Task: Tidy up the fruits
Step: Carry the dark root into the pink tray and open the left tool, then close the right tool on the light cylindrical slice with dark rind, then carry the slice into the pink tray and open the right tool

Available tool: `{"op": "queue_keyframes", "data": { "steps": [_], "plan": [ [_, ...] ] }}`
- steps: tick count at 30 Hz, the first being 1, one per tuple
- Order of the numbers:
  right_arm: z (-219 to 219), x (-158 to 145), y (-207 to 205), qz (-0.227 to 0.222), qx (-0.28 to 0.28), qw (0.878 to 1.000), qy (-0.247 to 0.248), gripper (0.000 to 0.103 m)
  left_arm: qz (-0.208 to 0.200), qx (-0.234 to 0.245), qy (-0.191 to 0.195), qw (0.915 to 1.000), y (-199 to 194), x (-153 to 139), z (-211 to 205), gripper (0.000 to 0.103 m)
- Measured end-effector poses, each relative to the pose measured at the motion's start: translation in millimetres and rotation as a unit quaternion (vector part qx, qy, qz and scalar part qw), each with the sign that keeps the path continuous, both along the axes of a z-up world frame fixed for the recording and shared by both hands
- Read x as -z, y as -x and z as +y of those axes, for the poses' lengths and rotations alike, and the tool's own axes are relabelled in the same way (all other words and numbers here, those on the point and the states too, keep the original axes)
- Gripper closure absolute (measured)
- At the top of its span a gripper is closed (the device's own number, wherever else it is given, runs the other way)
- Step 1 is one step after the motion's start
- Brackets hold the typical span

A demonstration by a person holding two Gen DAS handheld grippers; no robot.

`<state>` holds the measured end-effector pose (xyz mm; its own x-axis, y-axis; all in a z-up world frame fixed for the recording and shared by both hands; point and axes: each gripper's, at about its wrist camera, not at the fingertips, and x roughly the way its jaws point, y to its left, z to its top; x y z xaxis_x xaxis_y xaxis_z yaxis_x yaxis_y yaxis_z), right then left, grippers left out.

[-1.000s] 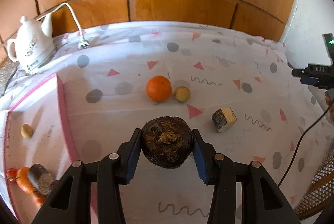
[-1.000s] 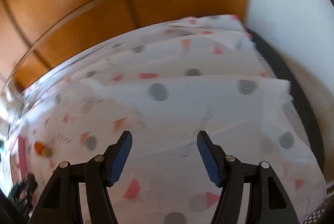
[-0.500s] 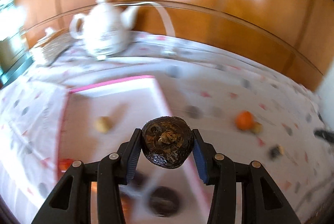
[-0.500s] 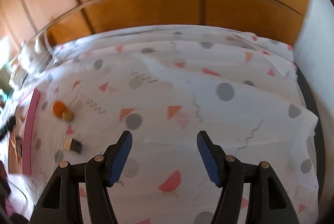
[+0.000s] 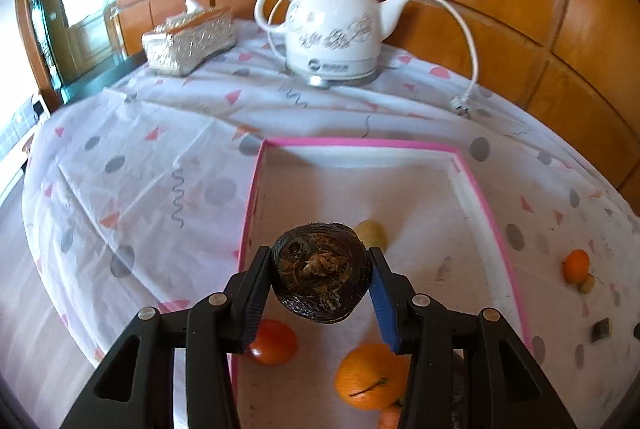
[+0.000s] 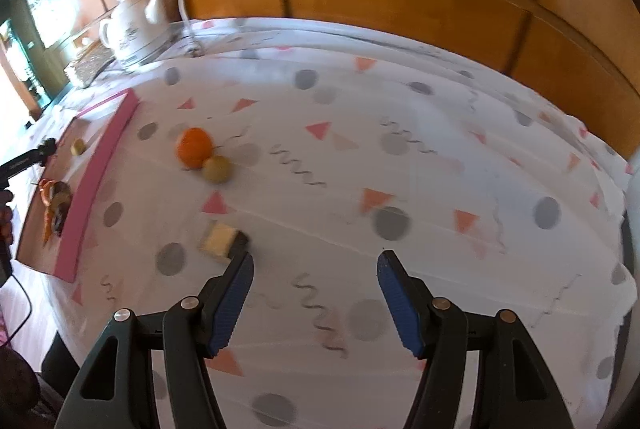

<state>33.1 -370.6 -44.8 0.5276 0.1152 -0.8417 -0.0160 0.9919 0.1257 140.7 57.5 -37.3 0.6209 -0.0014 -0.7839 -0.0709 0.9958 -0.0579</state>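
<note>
Two grippers: the left gripper [image 5: 321, 271] clamps a dark brown round fruit [image 5: 320, 271] above the pink-rimmed tray [image 5: 486, 213]; the right gripper [image 6: 314, 293] hangs open, empty, over the patterned counter [image 6: 400, 169].

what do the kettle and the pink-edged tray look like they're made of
Kettle: probably glazed ceramic, judging by its glossy white body with highlights and a printed grey floral pattern; its base looks metallic. Tray: possibly foam or cardboard, with thick matte white walls, pink top edges and a scuffed dull floor.

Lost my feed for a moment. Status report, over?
Left hand-held gripper clamps dark round fruit above pink-rimmed tray. Right hand-held gripper open, empty. Orange on cloth. Drop spot clear.
</note>
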Motion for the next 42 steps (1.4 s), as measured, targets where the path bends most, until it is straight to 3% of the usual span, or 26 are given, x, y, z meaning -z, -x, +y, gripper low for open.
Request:
{"op": "queue_keyframes", "data": {
  "steps": [6,19,27,33,42],
  "plan": [
    [25.9,6.4,-14.5,0.002,-0.02,0.999,-0.03,0.038,-0.009,-0.002,0.01,0.9999,6.8,-4.0,3.8,0.048],
    [52.5,29.3,-26.0,0.018,-0.052,0.998,-0.018,0.038,-0.044,0.023,0.007,0.9987,52.9,-29.5,-11.5,0.036],
    [57.1,32.7,-27.4,0.021,-0.065,0.998,-0.01,0.067,-0.047,0.025,0.001,0.9986,84.1,-30.3,-17.8,0.031],
    [62.0,37.0,-26.8,0.028,-0.078,0.997,-0.001,0.068,-0.04,0.013,0.005,0.9991,101.9,-26.1,-10.7,0.028],
    [65.7,41.9,-26.0,0.037,-0.085,0.996,-0.003,0.069,-0.053,-0.009,0.012,0.9985,121.9,-29.6,6.0,0.016]
  ]
}}
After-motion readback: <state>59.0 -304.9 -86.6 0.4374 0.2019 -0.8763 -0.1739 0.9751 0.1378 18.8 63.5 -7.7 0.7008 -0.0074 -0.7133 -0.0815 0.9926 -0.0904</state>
